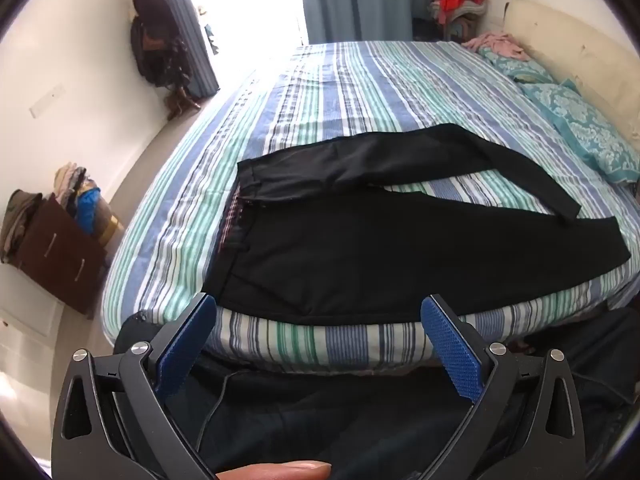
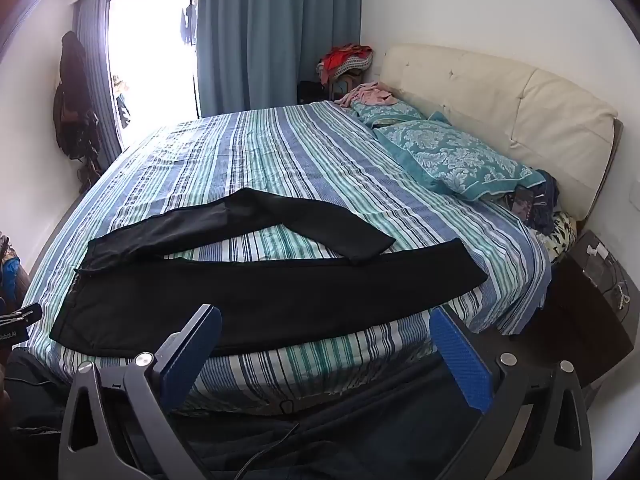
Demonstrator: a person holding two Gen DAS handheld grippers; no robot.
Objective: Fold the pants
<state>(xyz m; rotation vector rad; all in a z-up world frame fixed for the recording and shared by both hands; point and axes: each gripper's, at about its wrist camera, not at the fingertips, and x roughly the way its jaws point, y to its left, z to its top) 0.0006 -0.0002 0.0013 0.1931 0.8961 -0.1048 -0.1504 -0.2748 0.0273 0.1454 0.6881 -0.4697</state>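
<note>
Honestly, both my left gripper [image 1: 318, 320] and right gripper [image 2: 326, 330] hang with jaws wide, empty; black pants [image 1: 320, 248] lie splayed near the bed [image 1: 320, 80] edge; pinching the bedsheet too would drag them off.

The bed [image 2: 280, 152] fills the room, dressed in a blue, green and white striped cover. Black pants [image 2: 248, 300] lie spread flat along its near edge, at 6 o'clock on the mattress, waistband toward 9 o'clock, legs running toward 3 o'clock and splayed apart, the far leg bent across. Up at 1 o'clock, two teal patterned pillows [image 2: 460, 160] rest against the cream headboard, a pink garment [image 2: 370, 96] crumpled on the farther one.
</note>
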